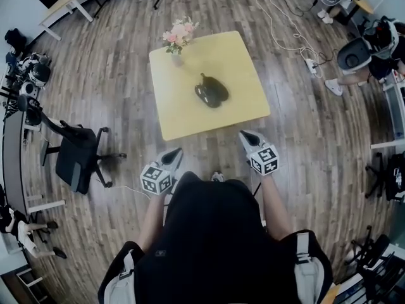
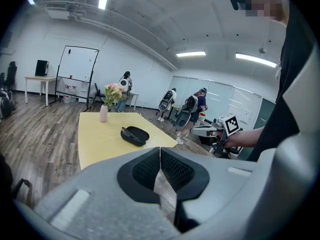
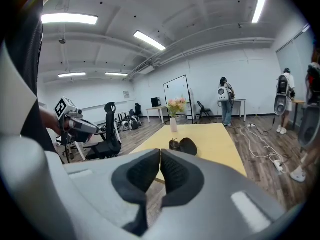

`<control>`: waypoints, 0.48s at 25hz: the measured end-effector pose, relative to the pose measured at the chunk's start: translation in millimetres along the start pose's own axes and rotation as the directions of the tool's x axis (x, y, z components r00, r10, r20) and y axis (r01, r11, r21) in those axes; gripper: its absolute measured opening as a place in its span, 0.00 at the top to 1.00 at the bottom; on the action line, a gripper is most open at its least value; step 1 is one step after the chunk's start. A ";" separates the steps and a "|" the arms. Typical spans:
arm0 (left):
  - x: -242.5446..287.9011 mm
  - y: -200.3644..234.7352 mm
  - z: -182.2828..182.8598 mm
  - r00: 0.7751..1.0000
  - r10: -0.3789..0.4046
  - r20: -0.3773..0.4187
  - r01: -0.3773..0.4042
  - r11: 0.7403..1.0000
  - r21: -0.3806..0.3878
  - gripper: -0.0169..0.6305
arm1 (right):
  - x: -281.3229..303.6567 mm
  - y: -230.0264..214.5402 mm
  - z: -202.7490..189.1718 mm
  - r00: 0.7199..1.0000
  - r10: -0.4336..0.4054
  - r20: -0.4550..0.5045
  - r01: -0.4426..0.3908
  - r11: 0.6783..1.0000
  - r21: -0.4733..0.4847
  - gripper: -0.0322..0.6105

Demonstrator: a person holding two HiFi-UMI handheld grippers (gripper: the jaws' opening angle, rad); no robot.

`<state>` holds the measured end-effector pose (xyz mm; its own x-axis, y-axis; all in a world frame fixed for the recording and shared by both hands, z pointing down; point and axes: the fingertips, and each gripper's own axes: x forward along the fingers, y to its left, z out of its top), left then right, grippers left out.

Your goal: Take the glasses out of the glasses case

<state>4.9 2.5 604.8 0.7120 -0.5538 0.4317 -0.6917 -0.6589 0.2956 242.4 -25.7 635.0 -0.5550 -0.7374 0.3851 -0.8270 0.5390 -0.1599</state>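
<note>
A black glasses case (image 1: 211, 91) lies open on the yellow table (image 1: 183, 109), near its middle, with glasses resting in it. The same case (image 2: 134, 135) shows in the left gripper view and, smaller, the case (image 3: 183, 145) shows in the right gripper view. My left gripper (image 1: 173, 158) hangs below the table's near edge, pads together, holding nothing. My right gripper (image 1: 247, 137) sits just at the near edge, also shut and empty. Both are well short of the case.
A pink vase of flowers (image 1: 178, 40) stands at the table's far left corner. A black office chair (image 1: 79, 154) is on the floor to the left. Cables (image 1: 288, 27) run across the floor at the right. Other people (image 2: 192, 106) stand in the background.
</note>
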 end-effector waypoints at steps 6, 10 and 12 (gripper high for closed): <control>9.0 -5.3 8.1 1.000 -0.003 0.011 0.003 1.000 0.001 0.95 | -3.5 -1.2 -5.2 1.000 0.018 -0.022 -0.018 1.000 0.001 0.94; 12.5 0.4 2.8 1.000 -0.016 -0.007 0.016 1.000 -0.014 0.95 | 0.3 -1.8 -6.6 0.999 0.009 -0.033 -0.009 1.000 0.006 0.94; 16.1 4.8 1.7 1.000 -0.025 -0.012 0.025 0.999 -0.023 0.95 | 2.4 -4.2 -9.5 0.999 0.002 -0.047 -0.002 1.000 0.005 0.94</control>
<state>13.2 -10.4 611.8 0.7278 -0.5308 0.4343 -0.6763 -0.6604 0.3262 245.4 -25.9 645.2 -0.5518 -0.7162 0.4273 -0.8265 0.5381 -0.1655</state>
